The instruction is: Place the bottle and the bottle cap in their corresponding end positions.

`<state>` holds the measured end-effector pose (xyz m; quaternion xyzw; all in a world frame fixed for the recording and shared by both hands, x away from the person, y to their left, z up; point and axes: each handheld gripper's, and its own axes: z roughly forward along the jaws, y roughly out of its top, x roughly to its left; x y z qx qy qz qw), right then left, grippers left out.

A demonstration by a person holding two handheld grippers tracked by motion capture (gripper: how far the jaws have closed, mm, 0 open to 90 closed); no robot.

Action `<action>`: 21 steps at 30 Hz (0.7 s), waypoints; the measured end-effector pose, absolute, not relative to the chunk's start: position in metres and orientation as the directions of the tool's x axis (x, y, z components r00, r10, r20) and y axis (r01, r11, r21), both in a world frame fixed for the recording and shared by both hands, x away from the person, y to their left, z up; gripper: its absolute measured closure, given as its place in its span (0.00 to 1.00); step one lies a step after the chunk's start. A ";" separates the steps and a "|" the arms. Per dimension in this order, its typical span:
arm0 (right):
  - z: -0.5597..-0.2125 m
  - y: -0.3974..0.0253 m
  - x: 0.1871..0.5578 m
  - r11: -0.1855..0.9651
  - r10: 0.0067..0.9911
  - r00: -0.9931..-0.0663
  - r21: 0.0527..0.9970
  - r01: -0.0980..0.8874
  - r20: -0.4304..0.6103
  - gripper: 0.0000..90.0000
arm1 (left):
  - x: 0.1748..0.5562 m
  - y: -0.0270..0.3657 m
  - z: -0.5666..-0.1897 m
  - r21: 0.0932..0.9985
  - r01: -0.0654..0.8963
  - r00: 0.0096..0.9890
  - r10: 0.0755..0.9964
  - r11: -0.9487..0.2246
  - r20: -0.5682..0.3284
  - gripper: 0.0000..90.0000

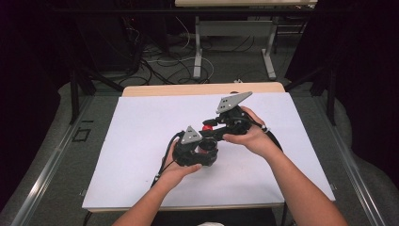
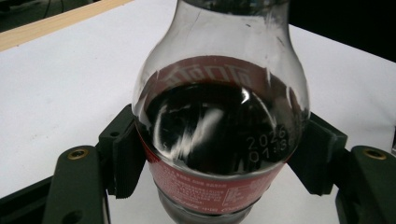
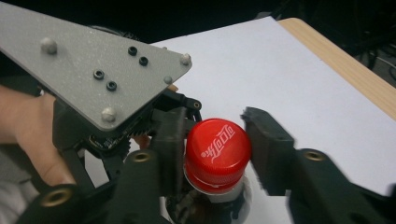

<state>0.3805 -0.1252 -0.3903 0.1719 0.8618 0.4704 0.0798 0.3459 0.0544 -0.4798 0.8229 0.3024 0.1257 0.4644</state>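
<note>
Upright cola bottle at mid-worktop, pinched round its body at 3 and 9 o'clock by left claw; red cap straight ahead, between right claw jaws, slightly spread, touching one side only.

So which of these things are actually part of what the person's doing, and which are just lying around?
In use:
- cola bottle, clamped by the left gripper
- its red cap, between the right gripper jaws

Just around:
- white sheet on the table
- floor cables
</note>
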 end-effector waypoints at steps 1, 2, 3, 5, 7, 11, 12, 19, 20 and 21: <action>-0.390 -0.125 0.378 0.483 0.396 -0.918 0.848 0.219 0.011 0.54 | 0.346 0.054 -0.480 0.842 0.384 0.782 0.618 -0.379 -0.078 0.33; -0.390 -0.125 0.374 0.479 0.418 -0.909 0.849 0.223 0.003 0.54 | 0.347 0.054 -0.480 0.842 0.381 0.781 0.620 -0.382 -0.072 0.33; -0.389 -0.125 0.371 0.468 0.435 -0.900 0.852 0.234 0.008 0.55 | 0.346 0.054 -0.479 0.837 0.393 0.777 0.625 -0.381 -0.080 0.33; -0.389 -0.124 0.364 0.453 0.486 -0.874 0.857 0.246 -0.006 0.55 | 0.347 0.054 -0.479 0.840 0.391 0.774 0.629 -0.377 -0.077 0.33; -0.388 -0.123 0.359 0.457 0.527 -0.849 0.854 0.248 -0.036 0.56 | 0.347 0.053 -0.479 0.842 0.390 0.769 0.635 -0.373 -0.075 0.33; -0.390 -0.118 0.353 0.447 0.565 -0.823 0.858 0.254 -0.051 0.58 | 0.347 0.051 -0.479 0.843 0.389 0.768 0.636 -0.372 -0.073 0.33; -0.390 -0.117 0.352 0.451 0.574 -0.817 0.853 0.264 -0.051 0.58 | 0.347 0.051 -0.479 0.839 0.394 0.771 0.632 -0.375 -0.079 0.33; -0.394 -0.112 0.357 0.441 0.602 -0.797 0.852 0.282 -0.049 0.66 | 0.347 0.049 -0.479 0.834 0.385 0.775 0.629 -0.395 -0.060 0.33; -0.394 -0.111 0.358 0.446 0.603 -0.796 0.850 0.280 -0.054 0.66 | 0.347 0.049 -0.479 0.834 0.387 0.774 0.630 -0.394 -0.062 0.33; -0.395 -0.110 0.358 0.444 0.601 -0.798 0.851 0.280 -0.051 0.66 | 0.347 0.050 -0.479 0.834 0.386 0.774 0.630 -0.394 -0.061 0.33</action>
